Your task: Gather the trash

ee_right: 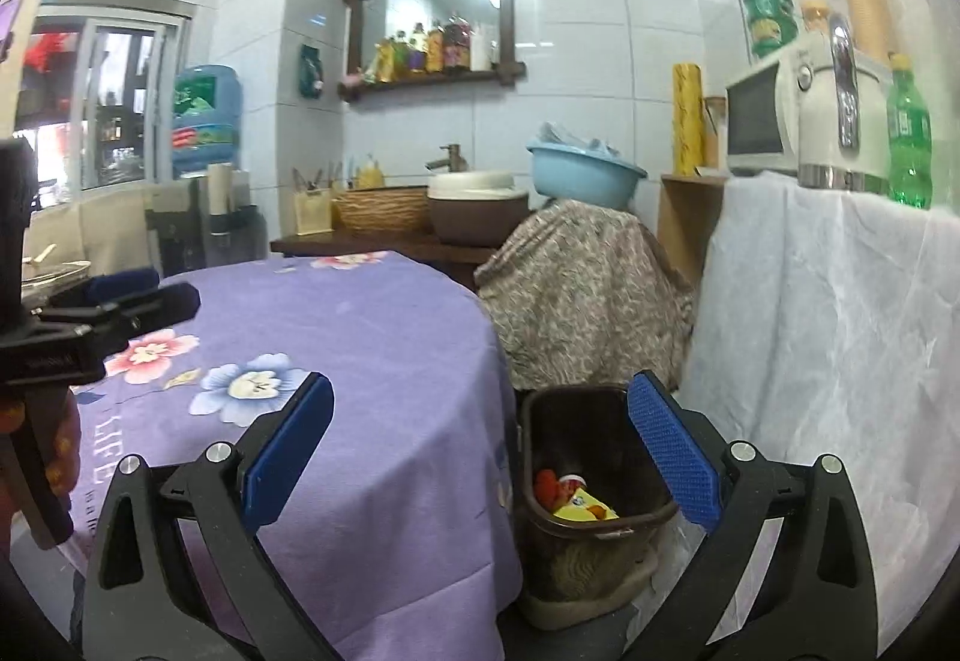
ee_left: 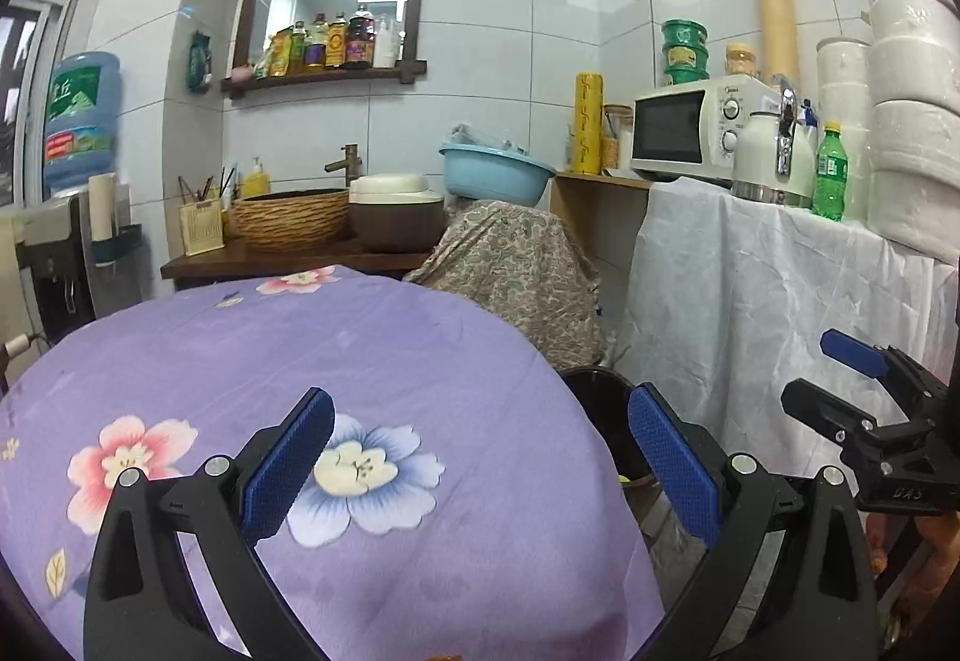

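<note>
A dark brown trash bin (ee_right: 579,562) stands on the floor between the purple flowered table (ee_right: 372,337) and a white-draped counter. Red and yellow trash (ee_right: 573,496) lies inside it. My right gripper (ee_right: 480,457) hangs open and empty, spanning the table's edge and the bin. My left gripper (ee_left: 480,460) is also open with nothing between its fingers, above the table (ee_left: 360,349). In that view only the bin's rim (ee_left: 600,382) shows past the cloth. Each gripper appears in the other's view: the right one (ee_left: 840,385) at the right edge, the left one (ee_right: 141,295) at the left edge.
The white-draped counter (ee_right: 810,331) carries a microwave (ee_left: 690,124), a kettle (ee_left: 771,160) and a green bottle (ee_left: 831,172). A blue basin (ee_left: 495,172) rests on a cloth-covered object. Behind the table are a wooden sink counter (ee_left: 288,259) and a water dispenser (ee_left: 81,115).
</note>
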A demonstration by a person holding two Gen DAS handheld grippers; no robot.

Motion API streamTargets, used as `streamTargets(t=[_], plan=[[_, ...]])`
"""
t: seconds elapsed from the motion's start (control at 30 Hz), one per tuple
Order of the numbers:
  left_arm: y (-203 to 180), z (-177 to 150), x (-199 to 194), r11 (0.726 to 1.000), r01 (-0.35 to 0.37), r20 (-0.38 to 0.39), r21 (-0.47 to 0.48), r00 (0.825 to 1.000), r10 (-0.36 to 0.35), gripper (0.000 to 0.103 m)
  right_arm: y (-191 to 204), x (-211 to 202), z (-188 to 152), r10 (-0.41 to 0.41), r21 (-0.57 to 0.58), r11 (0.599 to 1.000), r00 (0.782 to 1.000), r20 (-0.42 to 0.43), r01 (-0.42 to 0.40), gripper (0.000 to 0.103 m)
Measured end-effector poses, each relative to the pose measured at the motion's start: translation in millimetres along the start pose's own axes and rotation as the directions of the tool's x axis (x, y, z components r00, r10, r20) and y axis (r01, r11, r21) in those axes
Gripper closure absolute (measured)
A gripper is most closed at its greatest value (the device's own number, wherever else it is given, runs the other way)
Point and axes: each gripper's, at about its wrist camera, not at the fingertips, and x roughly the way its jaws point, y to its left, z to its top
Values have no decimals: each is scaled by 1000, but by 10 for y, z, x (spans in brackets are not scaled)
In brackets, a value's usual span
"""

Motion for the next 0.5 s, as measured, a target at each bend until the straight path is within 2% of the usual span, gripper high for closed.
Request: streamTargets(t=[0.17, 0.3, 0.5], plan=[[3, -79, -157, 1000, -22, 43, -7, 999, 22, 6, 118, -189, -16, 48, -19, 999, 998, 31, -47, 6], [45, -94, -186, 999, -31, 43, -28, 999, 32, 6, 130, -257, 20, 70, -11, 998, 996, 57, -70, 6], [83, -94, -233, 998, -52, 64, -42, 996, 55, 6, 147, -319, 37, 72, -9, 997, 995, 70, -71, 6]])
